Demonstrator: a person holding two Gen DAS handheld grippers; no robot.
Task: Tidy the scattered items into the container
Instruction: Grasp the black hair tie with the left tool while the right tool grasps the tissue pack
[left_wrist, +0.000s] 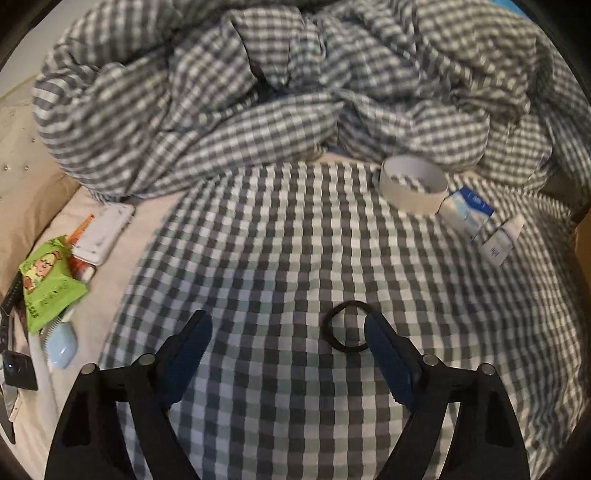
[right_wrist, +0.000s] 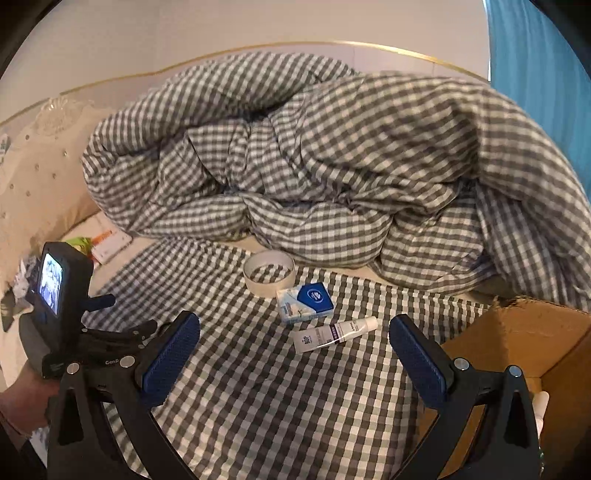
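So the left gripper is hanging just over the checked bedsheet with its jaws spread wide and nothing between the pads, and the black hair tie lies flat right against the inside of its right-hand finger, well off centre in the gap. Looks to me like the pick-up step for that hair tie: next move probably needs a nudge sideways so the loop sits between the pads, then a full pinch, since it's thin and floppy. The right gripper is wide and empty too, with the white tube just ahead between its fingers, the blue-and-white box and tape roll beyond that, and the cardboard box just off its right finger, presumably the container.
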